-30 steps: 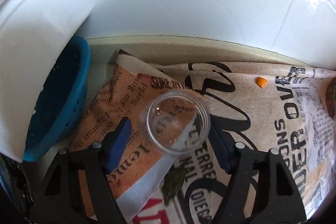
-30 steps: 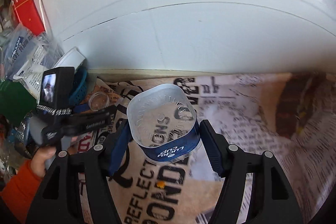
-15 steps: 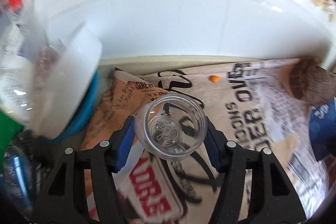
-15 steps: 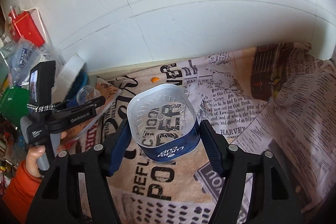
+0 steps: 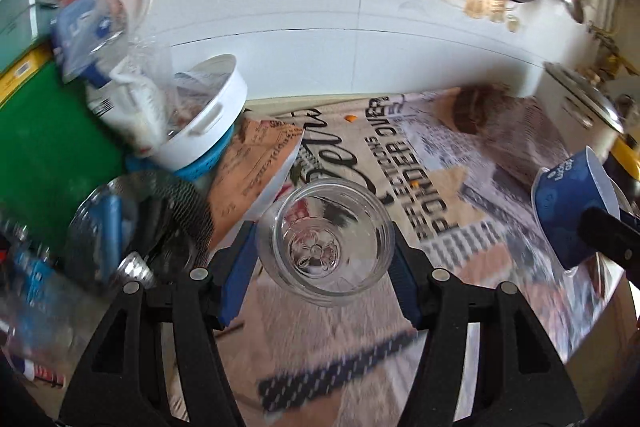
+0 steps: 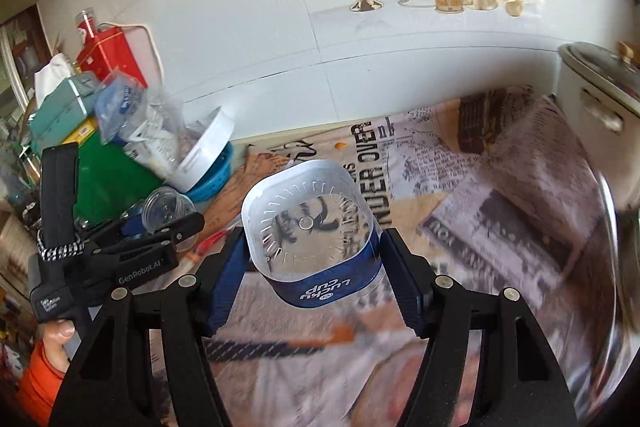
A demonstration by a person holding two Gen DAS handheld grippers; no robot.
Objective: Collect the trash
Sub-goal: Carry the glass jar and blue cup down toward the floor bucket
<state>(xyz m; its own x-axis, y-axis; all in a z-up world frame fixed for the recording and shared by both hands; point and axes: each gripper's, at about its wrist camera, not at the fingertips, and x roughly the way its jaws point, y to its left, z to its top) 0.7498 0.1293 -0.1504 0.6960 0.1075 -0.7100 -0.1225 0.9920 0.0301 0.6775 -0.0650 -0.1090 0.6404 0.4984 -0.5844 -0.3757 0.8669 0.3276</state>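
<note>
My left gripper (image 5: 325, 259) is shut on a small clear plastic cup (image 5: 324, 259), held above the newspaper-print cloth (image 5: 440, 211). The cup's open mouth faces the camera and it looks empty. My right gripper (image 6: 308, 259) is shut on a larger clear cup with a blue "Lucky Cup" band (image 6: 310, 235), also lifted and empty. The blue-banded cup shows at the right edge of the left wrist view (image 5: 568, 211). The left gripper with its small cup shows at the left in the right wrist view (image 6: 166, 213).
A tilted white tub (image 5: 204, 119) rests on a blue colander (image 5: 208, 163) at the back left, with plastic bags (image 5: 120, 67), a green box (image 5: 48, 147) and a red tin (image 6: 112, 59). A white appliance (image 6: 600, 99) stands right. The tiled wall (image 6: 280, 27) is behind.
Both grippers have lifted and pulled back from the wall with their cups held. More of the counter, the clutter at the left and the appliance at the right have come into view.
</note>
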